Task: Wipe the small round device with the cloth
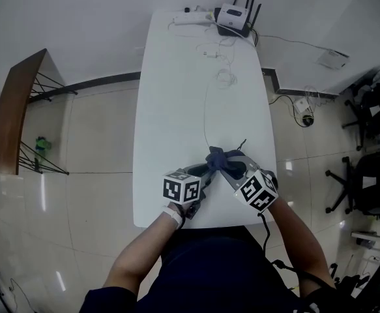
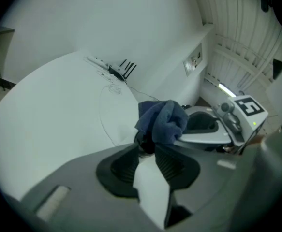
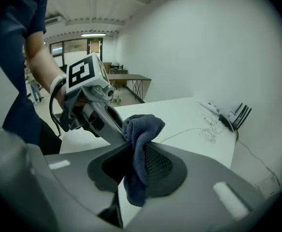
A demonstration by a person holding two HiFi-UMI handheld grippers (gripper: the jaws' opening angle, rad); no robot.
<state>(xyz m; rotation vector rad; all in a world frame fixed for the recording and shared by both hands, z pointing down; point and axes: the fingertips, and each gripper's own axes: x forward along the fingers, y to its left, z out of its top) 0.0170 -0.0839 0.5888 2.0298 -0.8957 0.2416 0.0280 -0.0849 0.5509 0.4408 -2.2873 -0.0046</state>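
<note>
Left gripper [image 2: 148,151]: the jaws are closed on the small round device [image 2: 142,141], a dark item pinched between the very tips of the ribbed pads. The item is held just above the white table [image 2: 58,120]. Its details are too small to make out.

Right gripper [image 3: 133,146]: the jaws are clamped on the cloth [image 3: 141,129], a dark blue towel. One bunched fold stands out above the tips and a tail hangs below the pads.

Contact: in the left gripper view the cloth's bunched fold lies against the top of the device and covers its upper right side. The right gripper's body sits just beyond it, with its marker cube [image 2: 250,106] further right.

Position: in the head view both grippers meet near the table's near edge, directly in front of the person. The left gripper [image 1: 208,172] comes in from the lower left and the right gripper [image 1: 229,169] from the lower right. The cloth [image 1: 217,156] sits at the point where they converge. The device itself cannot be seen from this view.

Surroundings: a thin white cable [image 1: 204,119] runs up the table [image 1: 170,96] from the cloth toward the far end. A router [image 1: 235,17] with black antennas and a white power strip [image 1: 188,18] stand there. Black office chairs [image 1: 365,181] occupy the tiled floor to the right, and a wooden-topped table [image 1: 17,106] stands to the left.
</note>
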